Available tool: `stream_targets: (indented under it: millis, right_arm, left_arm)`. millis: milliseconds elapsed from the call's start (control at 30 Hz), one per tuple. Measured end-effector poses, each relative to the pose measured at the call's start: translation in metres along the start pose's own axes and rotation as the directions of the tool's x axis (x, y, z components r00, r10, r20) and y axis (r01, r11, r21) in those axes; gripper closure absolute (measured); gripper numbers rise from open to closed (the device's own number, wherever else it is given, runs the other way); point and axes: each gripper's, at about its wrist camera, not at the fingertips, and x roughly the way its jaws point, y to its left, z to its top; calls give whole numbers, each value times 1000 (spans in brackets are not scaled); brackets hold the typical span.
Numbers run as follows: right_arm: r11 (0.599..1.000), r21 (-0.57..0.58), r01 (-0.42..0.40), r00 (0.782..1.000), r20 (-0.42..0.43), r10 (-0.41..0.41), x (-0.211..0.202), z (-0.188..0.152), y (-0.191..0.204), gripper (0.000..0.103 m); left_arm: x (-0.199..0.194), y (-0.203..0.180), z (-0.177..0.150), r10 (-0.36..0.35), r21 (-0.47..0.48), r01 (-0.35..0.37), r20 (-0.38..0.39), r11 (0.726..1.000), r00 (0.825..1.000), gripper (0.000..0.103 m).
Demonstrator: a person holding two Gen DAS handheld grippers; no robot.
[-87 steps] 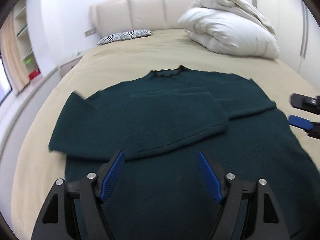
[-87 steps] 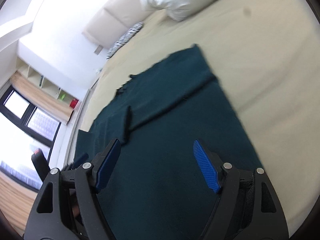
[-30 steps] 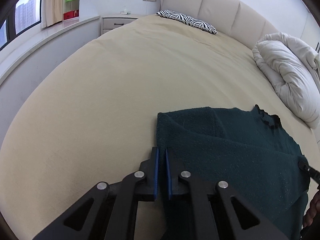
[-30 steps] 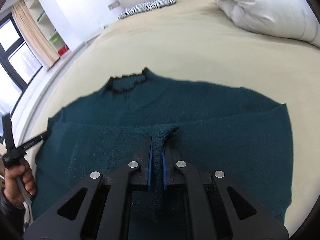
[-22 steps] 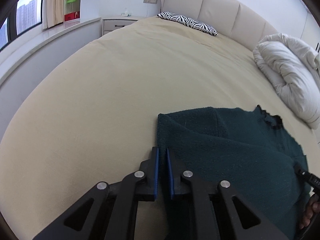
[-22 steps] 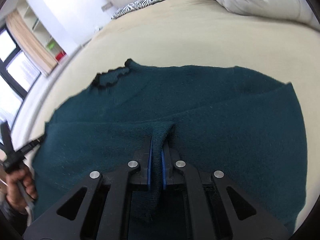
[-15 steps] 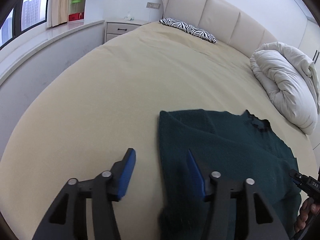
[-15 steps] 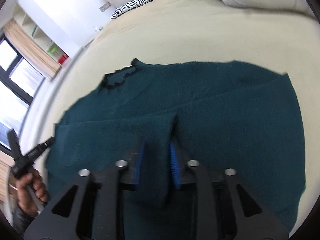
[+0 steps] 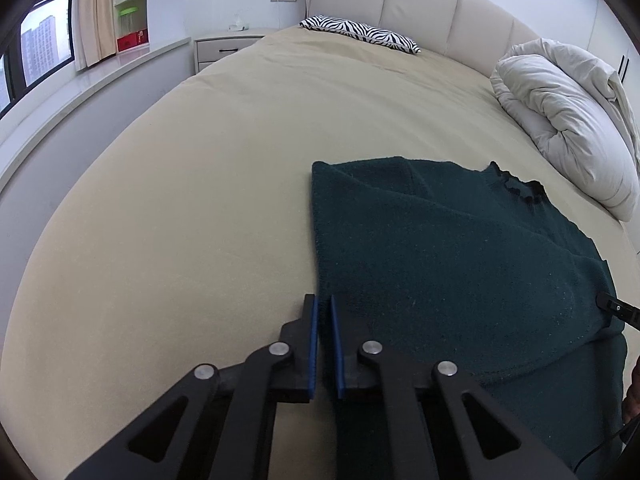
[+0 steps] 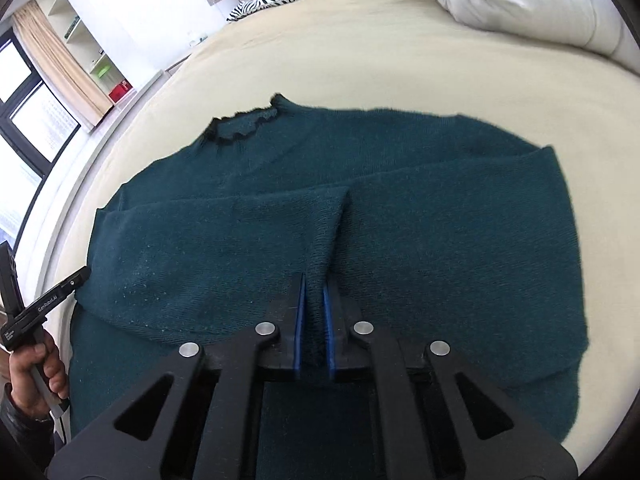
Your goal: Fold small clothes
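A dark green knit sweater [image 10: 400, 216] lies flat on the beige bed [image 9: 200, 160], collar away from me, both sleeves folded over its front. It also shows in the left wrist view [image 9: 440, 248]. My left gripper [image 9: 323, 312] is shut on the sweater's left folded edge, low over the sheet. My right gripper [image 10: 313, 286] is shut on a pinched ridge of knit at the end of a folded sleeve in the sweater's middle. The left gripper [image 10: 48, 300] shows at the left edge of the right wrist view.
A white duvet [image 9: 568, 120] is piled at the bed's right head end, and a zebra-print pillow [image 9: 360, 34] lies by the padded headboard [image 9: 440, 12]. A nightstand [image 9: 224, 46], window ledge and shelves stand left of the bed.
Both grippers opened half a second ago and have shut again on the knit. The sweater's left and right sides, spread wide earlier, now lie folded inward.
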Motion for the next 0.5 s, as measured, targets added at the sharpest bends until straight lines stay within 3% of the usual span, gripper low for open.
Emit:
stream_targets:
  millis: [67,100,200,267,500]
  right_arm:
    - [1000,-22,17,1000,14,-17,-1,-1,5,97]
    - [1000,-23,20,1000,10,-20,2,-1,4,97]
    - [1000,11,-8,1000,0,8,23,-4,-13,97]
    - [998,53,-47,999,12,46,22,-3,-20,98]
    - [997,61,-46,999,12,46,18,-1,-18,90]
  left_arm:
    - [1,2,-2,9,0,-9,8,1000,1000,100]
    - [4,5,-5,37,-2,-37,7,999,999,100]
    - [6,11,-9,14,-27,-13,14,1000,1000,100]
    - [5,7,-9,36,-7,-36,18,999,999,100]
    - [-13,9,-7,52,-32,-50,55,998,997,100]
